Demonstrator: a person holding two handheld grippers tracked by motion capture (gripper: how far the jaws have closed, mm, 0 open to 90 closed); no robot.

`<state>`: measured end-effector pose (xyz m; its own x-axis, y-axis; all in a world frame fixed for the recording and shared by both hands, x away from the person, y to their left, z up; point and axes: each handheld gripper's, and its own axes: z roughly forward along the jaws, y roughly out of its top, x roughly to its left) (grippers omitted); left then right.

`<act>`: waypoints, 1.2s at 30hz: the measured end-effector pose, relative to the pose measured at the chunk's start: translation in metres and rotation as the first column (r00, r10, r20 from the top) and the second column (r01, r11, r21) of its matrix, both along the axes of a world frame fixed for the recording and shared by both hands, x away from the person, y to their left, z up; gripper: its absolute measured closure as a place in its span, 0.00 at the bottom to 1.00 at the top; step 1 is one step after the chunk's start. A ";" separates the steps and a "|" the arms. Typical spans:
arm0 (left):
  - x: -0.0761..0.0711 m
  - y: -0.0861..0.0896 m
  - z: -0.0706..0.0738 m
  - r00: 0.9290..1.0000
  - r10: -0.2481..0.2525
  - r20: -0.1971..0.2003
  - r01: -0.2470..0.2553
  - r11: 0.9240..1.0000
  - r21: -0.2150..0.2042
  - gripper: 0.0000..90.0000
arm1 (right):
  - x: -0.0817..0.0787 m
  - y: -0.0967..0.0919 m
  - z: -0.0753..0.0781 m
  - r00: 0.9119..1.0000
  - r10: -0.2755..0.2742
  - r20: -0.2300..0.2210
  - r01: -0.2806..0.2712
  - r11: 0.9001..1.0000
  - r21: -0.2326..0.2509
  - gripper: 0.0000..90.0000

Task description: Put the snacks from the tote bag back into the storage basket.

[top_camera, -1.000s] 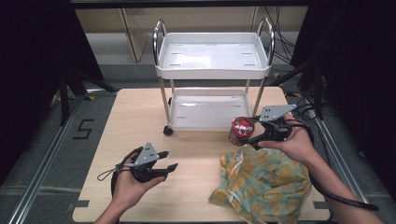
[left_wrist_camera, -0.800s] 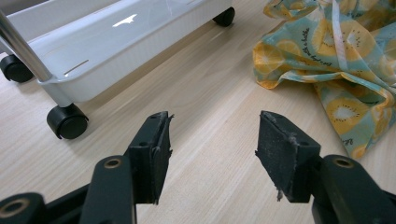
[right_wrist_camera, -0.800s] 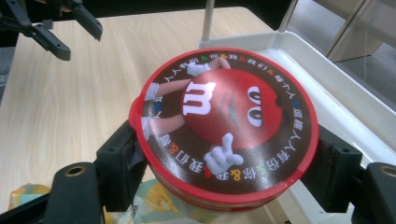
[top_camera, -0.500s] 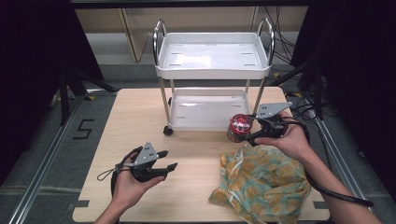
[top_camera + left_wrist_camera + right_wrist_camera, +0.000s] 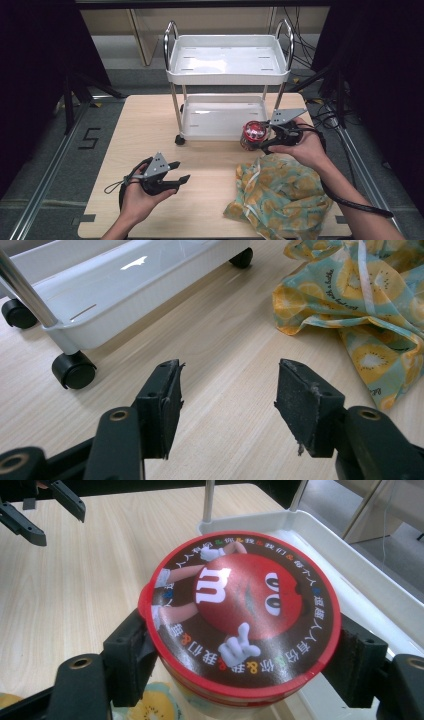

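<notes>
I have the right gripper (image 5: 263, 143) at the right of centre in the high view, its jaws clamped on a candy tub (image 5: 252, 135) with a red lid. In the right gripper view the tub (image 5: 240, 620) sits at the middle of the frame, a black pad pressed against each side just under the lid's rim. The tub is held by the front right corner of the white cart (image 5: 227, 75), beside its lower tray (image 5: 222, 131) — that tray's rim runs along the right side of the right gripper view (image 5: 350, 570).

My left gripper (image 5: 180, 171) is at the lower left of the high view, over bare table (image 5: 150, 125), well apart from the tub. In the left gripper view its jaws (image 5: 227, 395) stand wide with nothing between them — just wood grain below.

A kiwi-print cloth bag (image 5: 280, 192) lies crumpled at the lower right of the high view, just below my right hand (image 5: 305, 150); it shows at the upper right of the left gripper view (image 5: 360, 295). One cart caster (image 5: 74, 371) sits at the left there.
</notes>
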<state>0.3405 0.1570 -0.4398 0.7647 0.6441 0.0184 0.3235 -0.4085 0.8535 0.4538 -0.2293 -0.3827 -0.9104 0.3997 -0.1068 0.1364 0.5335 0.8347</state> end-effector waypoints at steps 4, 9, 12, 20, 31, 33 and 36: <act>0.000 0.000 0.000 1.000 -0.004 -0.001 0.004 1.000 0.001 0.48 | 0.001 0.002 -0.001 1.000 -0.003 -0.008 0.003 1.000 0.006 0.29; 0.001 0.001 0.000 1.000 -0.018 0.014 0.018 1.000 0.009 0.47 | 0.004 0.004 -0.002 1.000 0.001 -0.009 -0.001 1.000 0.000 0.29; 0.000 0.000 0.000 1.000 -0.006 0.009 0.006 1.000 0.003 0.47 | 0.005 0.005 -0.003 1.000 -0.005 -0.013 0.005 1.000 0.003 0.29; 0.001 0.000 -0.001 1.000 -0.024 0.016 0.023 1.000 0.010 0.47 | 0.009 0.008 -0.002 1.000 -0.008 -0.003 0.008 1.000 0.006 0.29; 0.001 0.000 -0.002 1.000 -0.007 0.007 0.007 1.000 0.006 0.47 | 0.014 0.010 -0.005 1.000 0.005 -0.010 -0.005 1.000 -0.019 0.29; 0.001 -0.001 -0.002 1.000 -0.006 0.006 0.006 1.000 0.004 0.47 | 0.017 0.011 -0.005 1.000 0.014 -0.002 -0.014 1.000 -0.025 0.29; 0.001 0.000 -0.002 1.000 -0.013 0.011 0.012 1.000 0.010 0.47 | 0.018 0.012 -0.006 1.000 0.012 -0.006 -0.012 1.000 -0.022 0.29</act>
